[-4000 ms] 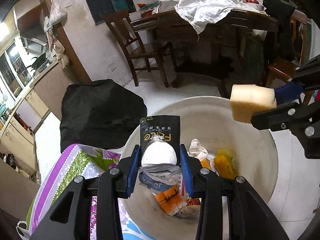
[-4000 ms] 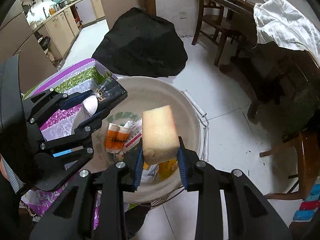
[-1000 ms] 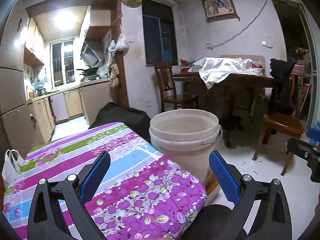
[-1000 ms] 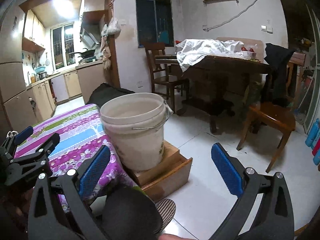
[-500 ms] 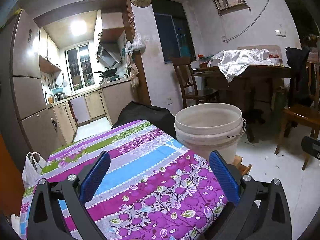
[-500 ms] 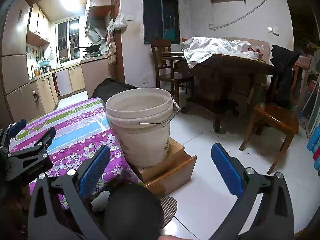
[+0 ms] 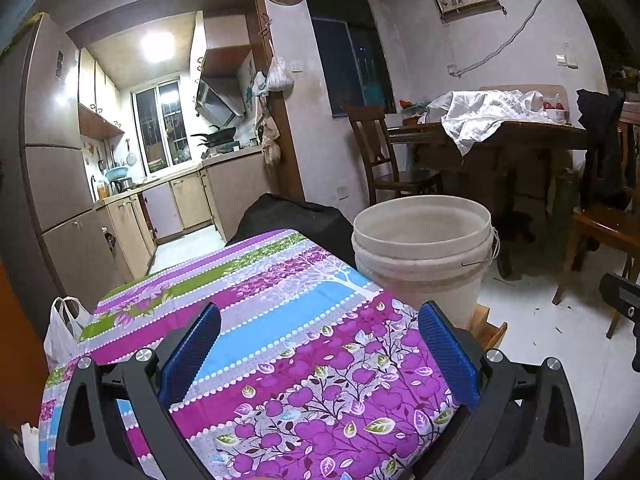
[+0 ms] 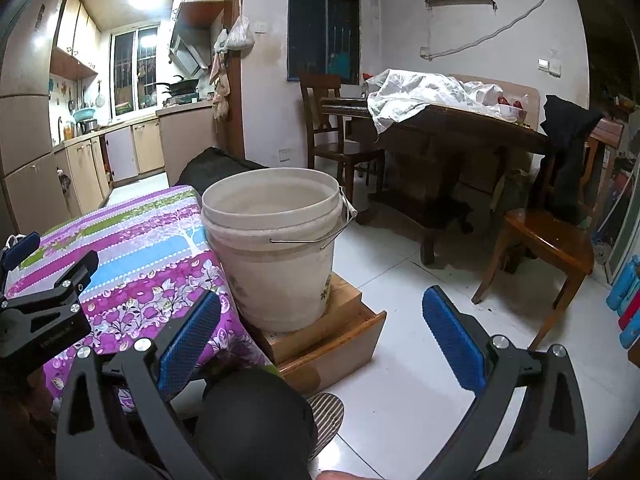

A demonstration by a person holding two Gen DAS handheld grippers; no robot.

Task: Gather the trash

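Note:
A cream plastic bucket with a wire handle stands beyond the right corner of the table; in the right wrist view the bucket rests on a wooden drawer box. Its inside is hidden from here. My left gripper hovers open over the purple flowered tablecloth, nothing between its blue pads. My right gripper is open too, held low over the floor in front of the bucket. No loose trash shows on the cloth.
A person's dark knee and a striped slipper sit under the right gripper. A dark wooden table with a white cloth, wooden chairs and a black bag stand behind. White floor tiles lie to the right.
Four seconds ago the left gripper held a wrapper and the right a yellow sponge over the bucket. Both are now open and pulled back; in the last second the views shifted only slightly.

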